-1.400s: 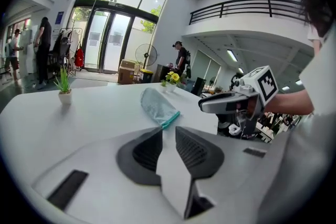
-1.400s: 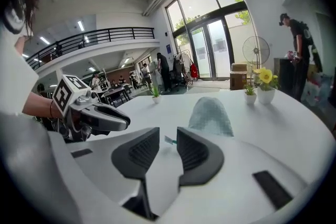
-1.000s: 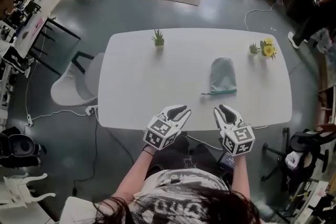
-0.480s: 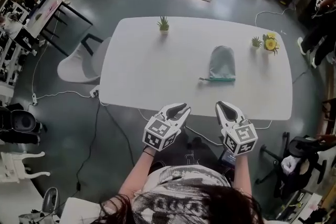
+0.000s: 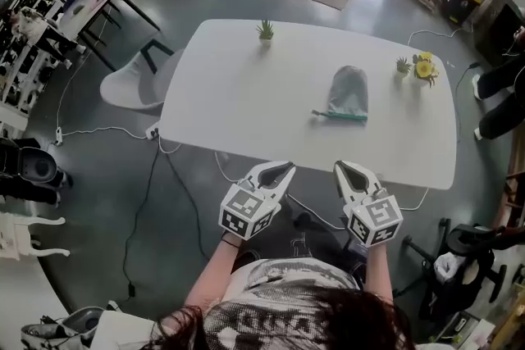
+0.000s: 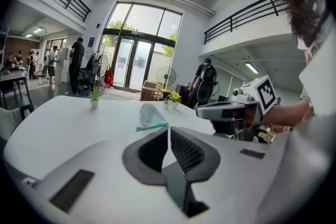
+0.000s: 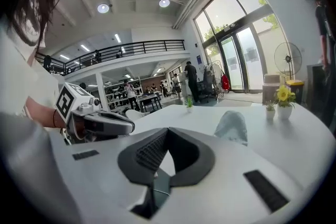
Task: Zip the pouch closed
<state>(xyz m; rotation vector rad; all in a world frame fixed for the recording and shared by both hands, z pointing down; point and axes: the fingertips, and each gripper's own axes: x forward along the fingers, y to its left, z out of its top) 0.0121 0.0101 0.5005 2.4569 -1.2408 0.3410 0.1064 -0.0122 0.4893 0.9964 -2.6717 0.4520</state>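
A grey pouch (image 5: 348, 93) with a teal zipper edge lies flat on the white table (image 5: 246, 94), right of its middle. It also shows in the left gripper view as the pouch (image 6: 149, 115) and in the right gripper view as the pouch (image 7: 232, 124). Both grippers hang side by side short of the table's near edge, well apart from the pouch. My left gripper (image 5: 285, 167) (image 6: 168, 129) has its jaws closing, tips almost together, nothing between them. My right gripper (image 5: 338, 166) (image 7: 168, 130) is shut and empty.
A small potted plant (image 5: 265, 29) stands at the table's far edge, yellow flowers (image 5: 423, 68) and a tiny plant (image 5: 402, 64) at the far right. A white chair (image 5: 131, 86) stands left of the table, an office chair (image 5: 467, 246) lower right. Cables trail on the floor.
Both grippers' jaws went from wide apart to together. Both hands drew back from over the table's near edge and now hang over the floor; the table looks farther off.
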